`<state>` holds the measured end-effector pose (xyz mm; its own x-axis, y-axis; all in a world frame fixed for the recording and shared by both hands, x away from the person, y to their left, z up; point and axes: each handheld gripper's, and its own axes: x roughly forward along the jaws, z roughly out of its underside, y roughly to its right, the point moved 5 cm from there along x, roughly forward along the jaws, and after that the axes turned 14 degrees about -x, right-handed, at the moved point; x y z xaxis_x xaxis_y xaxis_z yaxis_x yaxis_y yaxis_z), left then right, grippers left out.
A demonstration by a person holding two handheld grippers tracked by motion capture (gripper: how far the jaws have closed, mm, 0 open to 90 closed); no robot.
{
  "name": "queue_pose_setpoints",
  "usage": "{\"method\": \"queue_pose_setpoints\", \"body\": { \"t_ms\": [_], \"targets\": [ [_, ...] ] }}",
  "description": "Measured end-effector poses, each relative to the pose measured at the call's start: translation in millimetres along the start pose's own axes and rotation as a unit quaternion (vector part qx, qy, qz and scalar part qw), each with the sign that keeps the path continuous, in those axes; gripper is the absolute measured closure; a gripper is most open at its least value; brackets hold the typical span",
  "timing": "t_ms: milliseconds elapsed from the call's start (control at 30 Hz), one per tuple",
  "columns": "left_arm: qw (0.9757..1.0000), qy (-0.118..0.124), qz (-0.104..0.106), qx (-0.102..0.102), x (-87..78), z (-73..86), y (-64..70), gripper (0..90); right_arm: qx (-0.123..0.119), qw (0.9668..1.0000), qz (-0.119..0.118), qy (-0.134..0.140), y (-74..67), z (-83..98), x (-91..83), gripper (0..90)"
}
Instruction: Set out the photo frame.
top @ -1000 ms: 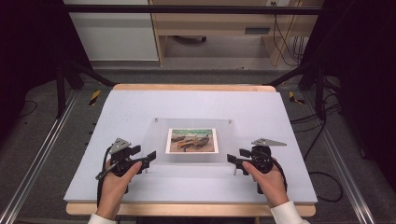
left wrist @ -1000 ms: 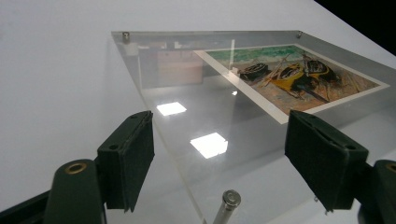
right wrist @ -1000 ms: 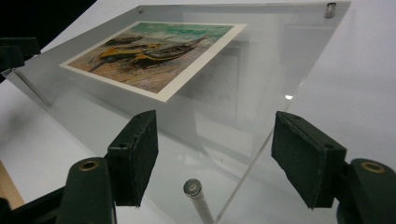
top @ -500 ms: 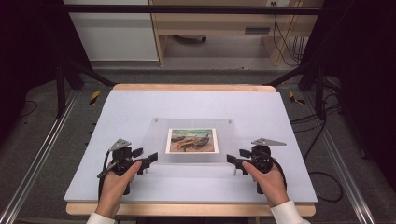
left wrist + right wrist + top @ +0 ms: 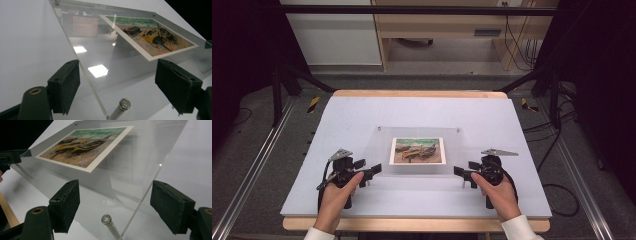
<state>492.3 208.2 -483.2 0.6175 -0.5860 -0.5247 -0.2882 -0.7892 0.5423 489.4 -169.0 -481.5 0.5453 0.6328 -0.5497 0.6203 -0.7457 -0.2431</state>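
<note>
The clear acrylic frame (image 5: 418, 152) with its boat print (image 5: 417, 150) lies mid-table (image 5: 362, 115). If I close unevenly on its near corners, I judge the slick panel could skid or tip off its metal standoffs. My left gripper (image 5: 364, 173) and right gripper (image 5: 463, 174) both have fingers wide apart, holding nothing, straddling those corners.

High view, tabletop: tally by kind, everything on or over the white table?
Clear acrylic frame panel: 1
Printed picture of beached boats inside it: 1
Small metal standoff pins at the frame's far corners: 2 visible from above
Black two-jaw grippers, left and right: 2
Total: 6
</note>
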Motion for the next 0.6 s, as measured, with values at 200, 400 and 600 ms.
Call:
{"method": "queue_pose_setpoints", "body": {
  "t_ms": [200, 400, 600],
  "targets": [
    [0.9999, -0.011, 0.005, -0.006, -0.7, 0.2, -0.2, 17.9, 0.002, 1.0000, -0.003, -0.007, -1.2, -0.4, -0.1, 22.7],
    [0.9993, -0.019, 0.021, -0.025, 3.3, 0.9, -0.9, 17.8, 0.008, 0.9999, -0.009, -0.007, 0.5, 0.1, 0.7, 22.3],
    [0.9990, -0.020, 0.027, -0.030, 5.5, 0.9, -1.0, 17.8, 0.016, 0.9998, -0.012, -0.008, 1.1, 0.5, 1.3, 22.4]
  ]
}}
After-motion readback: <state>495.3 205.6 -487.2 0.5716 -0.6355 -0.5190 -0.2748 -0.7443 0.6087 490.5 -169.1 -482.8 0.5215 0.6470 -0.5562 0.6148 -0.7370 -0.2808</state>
